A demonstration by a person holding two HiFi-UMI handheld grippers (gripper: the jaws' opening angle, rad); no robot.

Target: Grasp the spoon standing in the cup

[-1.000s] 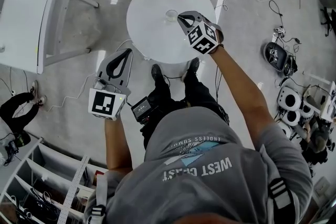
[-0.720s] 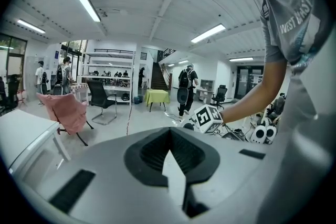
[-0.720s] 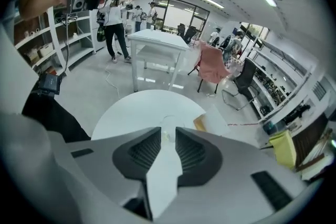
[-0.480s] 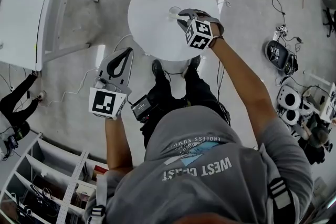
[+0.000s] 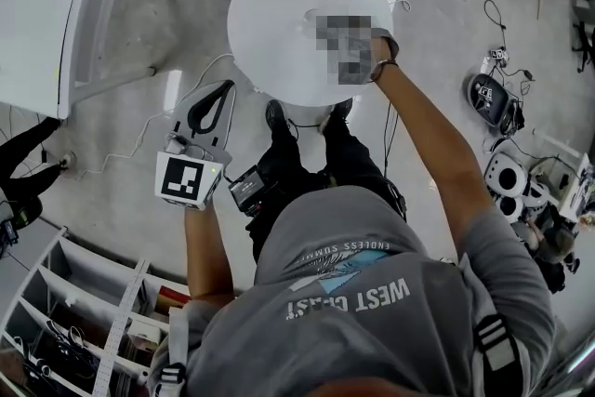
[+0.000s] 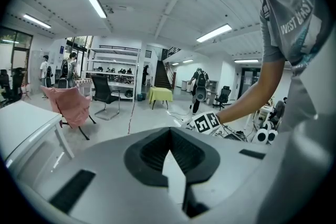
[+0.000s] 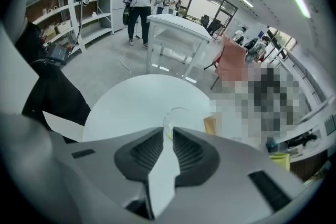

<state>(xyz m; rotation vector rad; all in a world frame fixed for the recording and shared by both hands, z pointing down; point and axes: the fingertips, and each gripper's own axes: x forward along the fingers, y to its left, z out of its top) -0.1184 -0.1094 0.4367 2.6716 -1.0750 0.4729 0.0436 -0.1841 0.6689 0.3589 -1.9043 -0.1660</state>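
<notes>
- Only the right gripper view shows the fingers of the right gripper (image 7: 166, 131): they stand a narrow slot apart, with the slim pale spoon (image 7: 168, 135) between their tips, unclamped.
- The spoon stands in the clear glass cup (image 7: 178, 113) on the round white counter (image 7: 131, 102).
- In the head view a mosaic patch covers that gripper, and the spoon is too small to make out.
- The left gripper (image 6: 169, 131) has its fingers closed on nothing.
</notes>
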